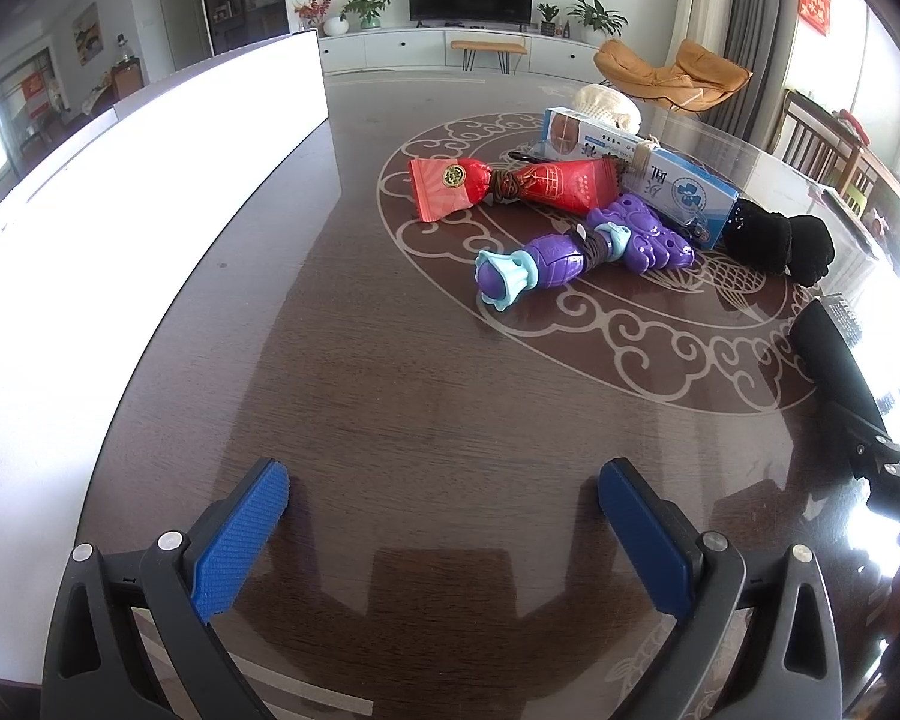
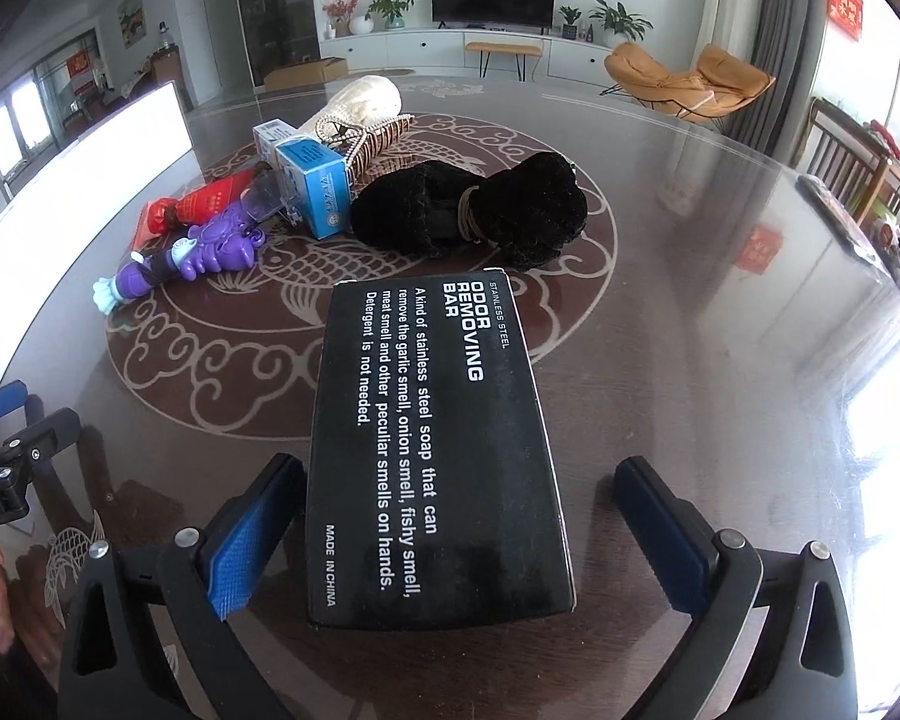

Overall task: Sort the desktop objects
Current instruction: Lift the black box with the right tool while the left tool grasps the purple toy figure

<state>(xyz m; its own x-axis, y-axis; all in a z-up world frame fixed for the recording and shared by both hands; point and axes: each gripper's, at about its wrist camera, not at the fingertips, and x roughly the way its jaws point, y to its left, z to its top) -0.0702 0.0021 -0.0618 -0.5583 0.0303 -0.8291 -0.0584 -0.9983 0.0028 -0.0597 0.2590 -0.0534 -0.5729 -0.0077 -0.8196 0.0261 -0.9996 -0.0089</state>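
Right tongs (image 2: 450, 540), angled downward, stand spread around the flat black cardboard box (image 2: 438, 450) (pads not pressing), which lies on the glossy dark wooden surface (image 2: 690, 360). Left tongs (image 1: 444, 540) spread, empty.

My counter (image 2: 720, 312) is dark, glossy wood with a pale scrollwork ring and a fish inlay. On it lie a black box (image 2: 438, 450) nearest me, a black plush (image 2: 474, 210), a blue carton (image 2: 315, 186), a red pouch (image 1: 510, 183), a purple toy (image 1: 582, 249) and a cream bag (image 2: 360, 105). A white board (image 1: 120, 228) lines the left side.
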